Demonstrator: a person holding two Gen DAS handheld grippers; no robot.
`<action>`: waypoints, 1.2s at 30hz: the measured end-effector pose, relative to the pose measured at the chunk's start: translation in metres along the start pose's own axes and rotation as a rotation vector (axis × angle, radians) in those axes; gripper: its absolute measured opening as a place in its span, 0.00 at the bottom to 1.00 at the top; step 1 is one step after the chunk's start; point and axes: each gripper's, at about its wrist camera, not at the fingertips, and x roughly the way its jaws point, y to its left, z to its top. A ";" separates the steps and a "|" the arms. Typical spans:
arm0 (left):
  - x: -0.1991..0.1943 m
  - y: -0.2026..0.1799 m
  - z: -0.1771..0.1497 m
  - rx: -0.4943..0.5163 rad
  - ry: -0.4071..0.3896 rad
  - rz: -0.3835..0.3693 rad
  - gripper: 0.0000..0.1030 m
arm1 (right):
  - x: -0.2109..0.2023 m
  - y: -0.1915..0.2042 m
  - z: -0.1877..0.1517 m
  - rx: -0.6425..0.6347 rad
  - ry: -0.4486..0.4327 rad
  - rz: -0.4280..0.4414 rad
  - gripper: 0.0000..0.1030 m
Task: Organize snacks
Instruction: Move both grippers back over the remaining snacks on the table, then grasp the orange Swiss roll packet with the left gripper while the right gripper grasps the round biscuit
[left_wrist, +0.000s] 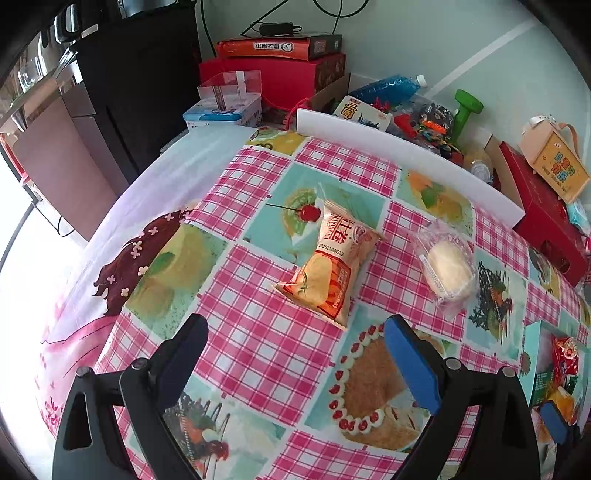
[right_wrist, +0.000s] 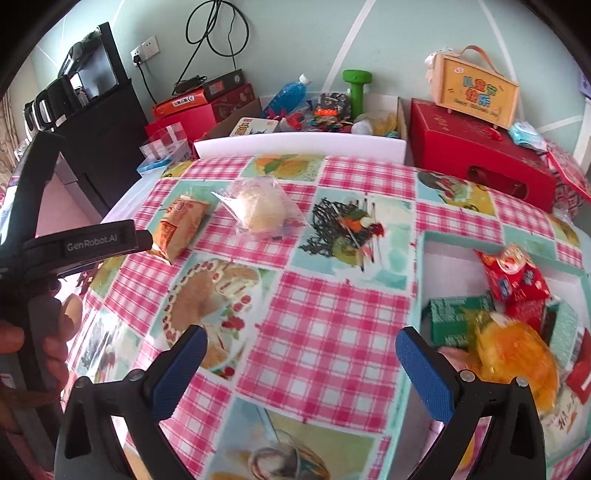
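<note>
An orange chip bag (left_wrist: 328, 264) (right_wrist: 177, 225) lies flat on the checked tablecloth. Beside it rests a pale bun in clear wrap (left_wrist: 448, 271) (right_wrist: 258, 208). My left gripper (left_wrist: 295, 328) hovers open just short of the chip bag, nothing between its fingers. My right gripper (right_wrist: 301, 339) is open over bare cloth, empty. To its right a teal-walled box (right_wrist: 421, 258) (left_wrist: 532, 343) holds a red snack pack (right_wrist: 513, 273), green packs (right_wrist: 458, 317) and an orange wrapped snack (right_wrist: 517, 354). The left gripper's body (right_wrist: 88, 242) shows at the right wrist view's left edge, held by a hand (right_wrist: 55, 339).
A white board (left_wrist: 406, 162) (right_wrist: 299, 146) stands along the table's far edge. Behind it sit a cardboard box of toys (right_wrist: 325, 110), red gift boxes (right_wrist: 476, 151) and a black cabinet (left_wrist: 129, 92). The table's left side drops off to the floor.
</note>
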 end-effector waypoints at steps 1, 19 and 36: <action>0.005 0.003 0.001 -0.004 0.011 -0.006 0.93 | 0.004 0.001 0.007 -0.003 0.002 0.000 1.00; 0.041 0.004 0.038 0.030 0.037 -0.198 0.93 | 0.084 0.009 0.096 -0.024 0.152 0.010 1.00; 0.073 -0.003 0.059 0.038 0.120 -0.254 0.75 | 0.143 0.046 0.119 -0.184 0.238 -0.012 0.83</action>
